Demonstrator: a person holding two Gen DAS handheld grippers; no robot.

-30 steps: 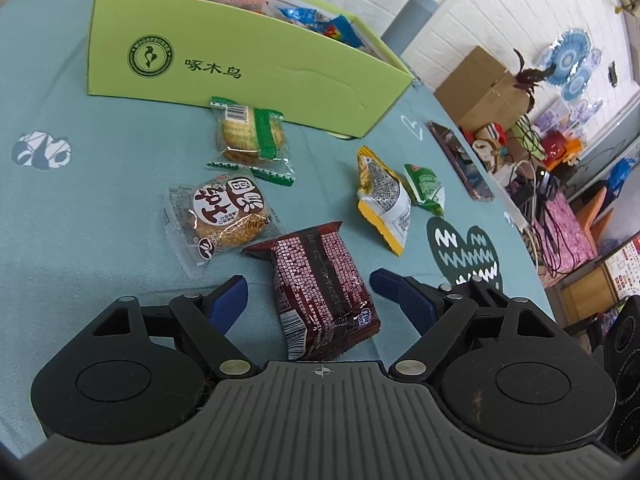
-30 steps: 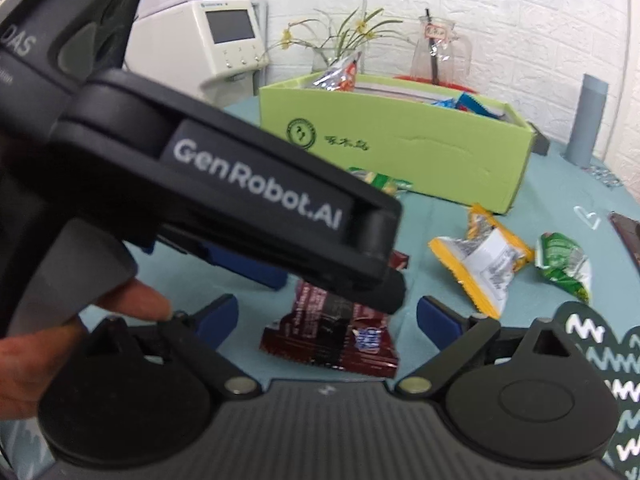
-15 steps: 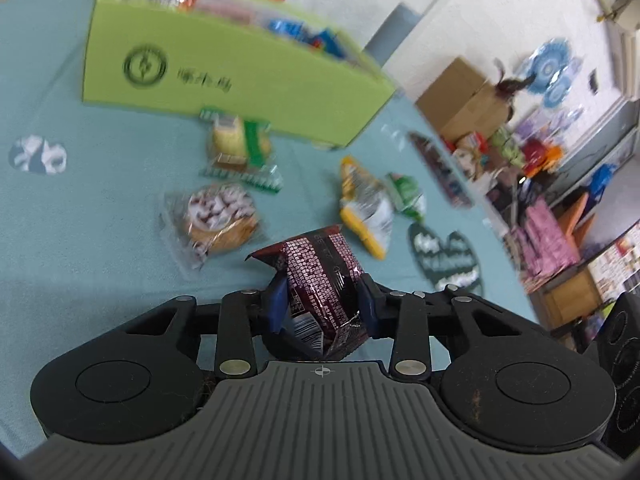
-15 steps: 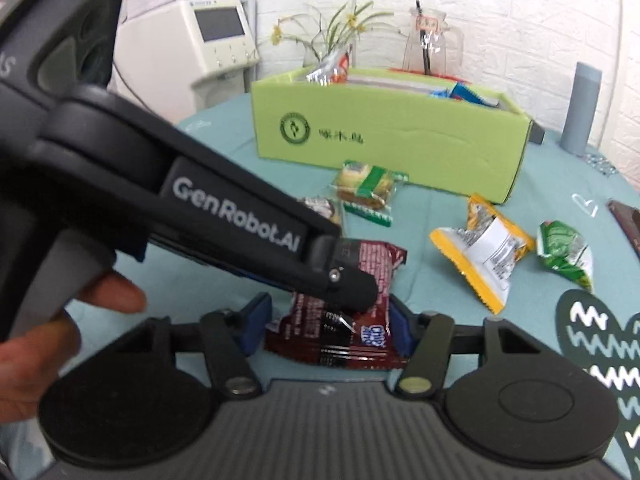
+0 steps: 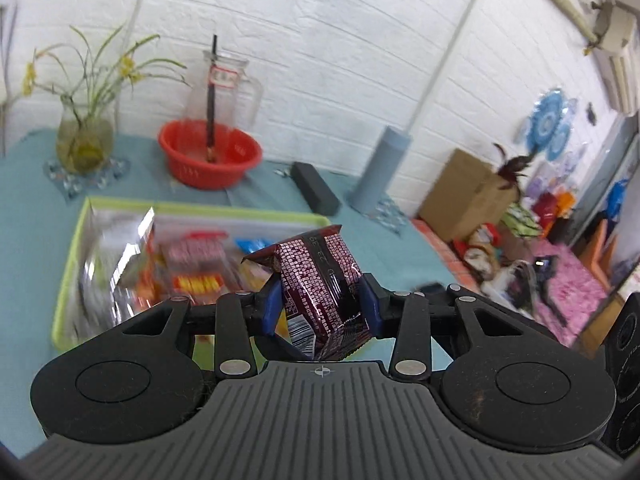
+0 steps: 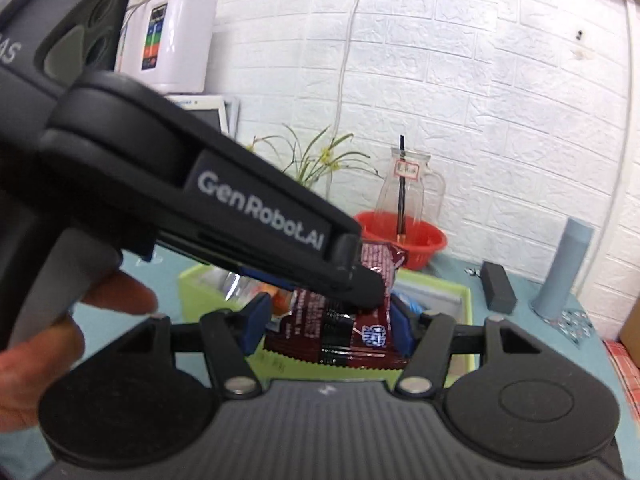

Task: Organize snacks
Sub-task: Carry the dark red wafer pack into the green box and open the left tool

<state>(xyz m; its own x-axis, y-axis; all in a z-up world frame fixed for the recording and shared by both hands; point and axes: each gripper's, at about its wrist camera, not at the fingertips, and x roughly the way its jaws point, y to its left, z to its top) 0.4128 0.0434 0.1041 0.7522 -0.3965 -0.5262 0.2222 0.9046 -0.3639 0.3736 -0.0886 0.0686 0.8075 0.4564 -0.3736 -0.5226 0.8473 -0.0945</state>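
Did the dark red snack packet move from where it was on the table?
Yes. The dark red snack packet, pinched by both grippers, went up off the blue tablecloth and now hangs over the green box.

Glossy crinkled foil snack wrapper [image 5: 320,280]; matt black plastic gripper [image 5: 320,304]; shiny red plastic basin [image 5: 210,152]; clear glass jug [image 5: 224,88]; painted white brick wall [image 5: 340,40].

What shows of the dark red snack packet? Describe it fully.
The dark red snack packet is a glossy foil pouch patterned with small pale marks, with a barcode, a printed date and a serrated end seal. It is crumpled, tilted and held in the air, with the open green box behind it. The left claw has it between its blue pads, which press its middle while the jaws are opening; the right claw grips its lower end.
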